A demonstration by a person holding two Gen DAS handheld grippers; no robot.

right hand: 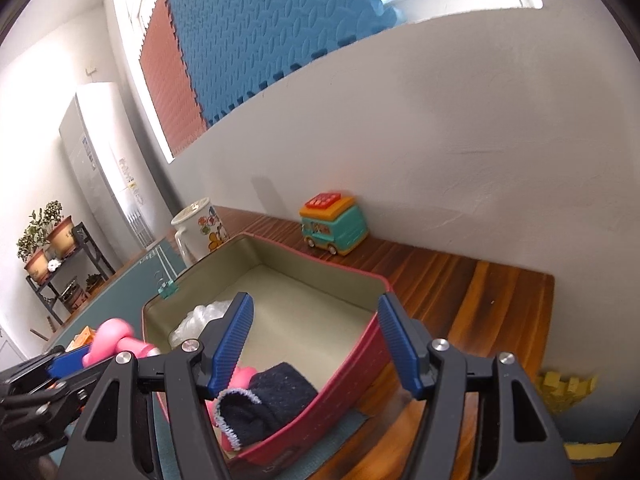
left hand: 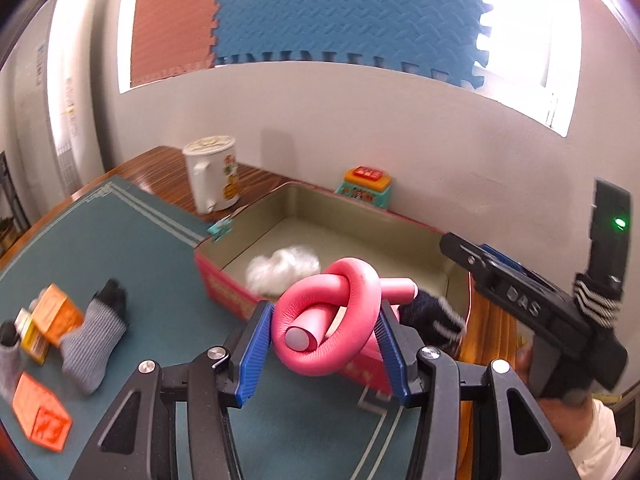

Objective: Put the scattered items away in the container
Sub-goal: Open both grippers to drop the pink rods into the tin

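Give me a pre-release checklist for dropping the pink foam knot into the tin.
1. Left gripper holds the pink foam knot between both pads: ok.
2. Knot fully over the red tin opening: not ok, it hangs at the near wall.
3. Landing spot free: cannot tell; a dark sock and white wad already lie inside.
4. Right gripper open and empty: ok.
5. Right gripper out of the drop path: not ok, it hovers over the tin.
6. Items left on the mat: grey sock, orange boxes: not ok.
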